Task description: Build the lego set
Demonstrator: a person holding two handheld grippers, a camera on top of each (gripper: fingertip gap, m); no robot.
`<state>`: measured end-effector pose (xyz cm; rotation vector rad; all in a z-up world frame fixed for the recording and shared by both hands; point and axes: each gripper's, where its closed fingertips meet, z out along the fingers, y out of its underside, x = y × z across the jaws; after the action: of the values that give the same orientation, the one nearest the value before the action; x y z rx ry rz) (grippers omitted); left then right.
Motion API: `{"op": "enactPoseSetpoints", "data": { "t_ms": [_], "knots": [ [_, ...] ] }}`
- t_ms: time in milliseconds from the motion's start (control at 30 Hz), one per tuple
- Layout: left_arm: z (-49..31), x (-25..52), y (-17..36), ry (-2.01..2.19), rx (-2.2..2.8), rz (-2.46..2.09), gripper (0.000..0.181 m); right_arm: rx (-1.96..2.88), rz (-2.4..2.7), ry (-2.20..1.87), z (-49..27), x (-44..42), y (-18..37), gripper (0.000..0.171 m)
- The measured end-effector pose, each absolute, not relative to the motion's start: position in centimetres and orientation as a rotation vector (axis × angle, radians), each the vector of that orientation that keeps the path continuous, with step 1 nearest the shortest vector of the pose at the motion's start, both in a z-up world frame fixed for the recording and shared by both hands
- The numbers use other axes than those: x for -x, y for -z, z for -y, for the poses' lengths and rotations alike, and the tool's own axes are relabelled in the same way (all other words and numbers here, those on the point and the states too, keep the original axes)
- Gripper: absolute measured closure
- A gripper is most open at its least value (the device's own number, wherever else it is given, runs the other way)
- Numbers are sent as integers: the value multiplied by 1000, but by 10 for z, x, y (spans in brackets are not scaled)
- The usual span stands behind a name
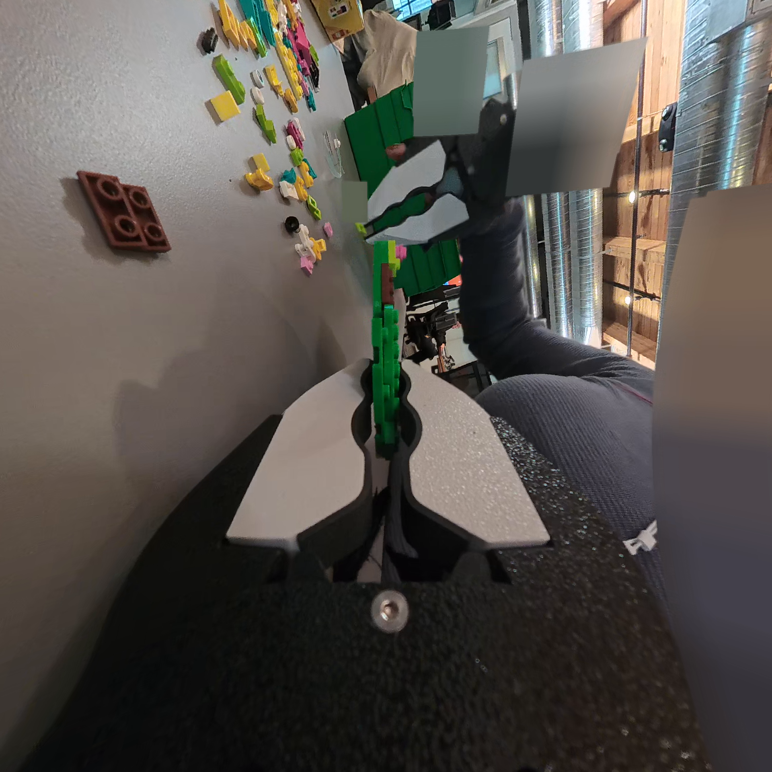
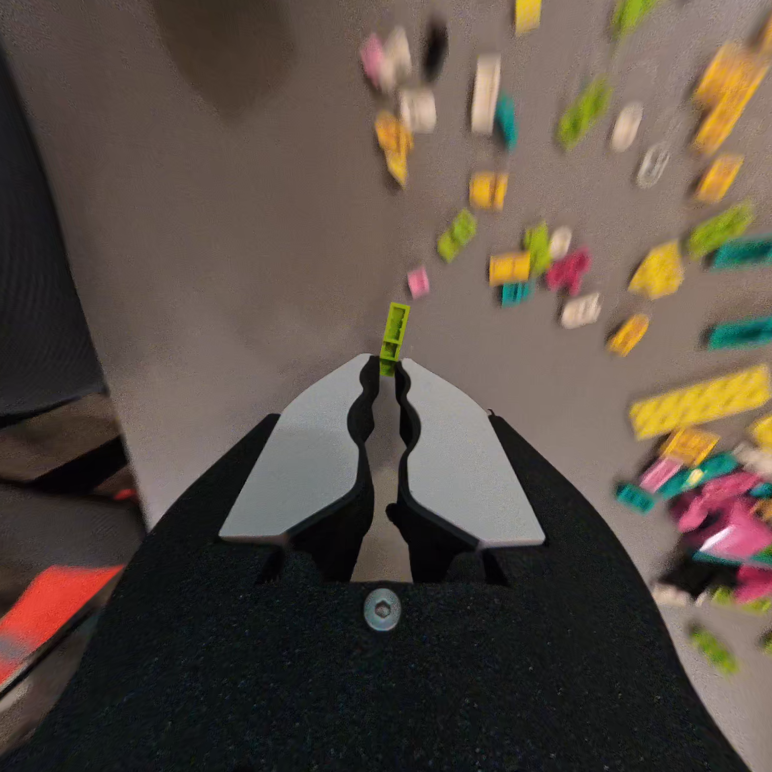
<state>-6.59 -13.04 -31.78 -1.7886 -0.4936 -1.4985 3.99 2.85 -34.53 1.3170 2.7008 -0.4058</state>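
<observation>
Lego pieces (image 1: 288, 83) lie scattered on one grey surface (image 1: 104, 334). One green assembly (image 1: 386, 367) is clamped edge-on in the left gripper (image 1: 386, 376) fingers; only this view shows one brown plate (image 1: 124, 212). Right gripper (image 2: 382, 363) fingers pinch one lime brick (image 2: 394, 334) above the blurred scatter.

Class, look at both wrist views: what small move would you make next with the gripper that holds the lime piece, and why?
Probably ease the right gripper in to seat its lime piece on the far end of the green assembly. The left gripper clamps that assembly on edge, and the left wrist view shows the lime piece hanging just off its far end.
</observation>
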Motion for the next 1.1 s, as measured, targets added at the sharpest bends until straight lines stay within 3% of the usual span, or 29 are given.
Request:
{"op": "enactPoseSetpoints", "data": {
  "t_ms": [133,200,300,533,1000,1100],
  "knots": [
    [130,69,316,1501,1764,503,173,-1121,-3068,989,3,-1,332,165],
    [130,68,316,1501,1769,501,173,-1034,-3159,1111,8,0,334,152],
    [130,67,316,1502,1772,498,173,-1046,-3177,1074,3,-9,346,142],
    [131,67,316,1519,1768,499,173,-1144,-3082,1053,19,-18,344,147],
    [131,66,317,1520,1776,496,173,-684,-3084,742,29,-18,359,149],
    [131,66,317,1524,1777,497,173,-666,-3057,698,28,-18,361,158]
  ]
}}
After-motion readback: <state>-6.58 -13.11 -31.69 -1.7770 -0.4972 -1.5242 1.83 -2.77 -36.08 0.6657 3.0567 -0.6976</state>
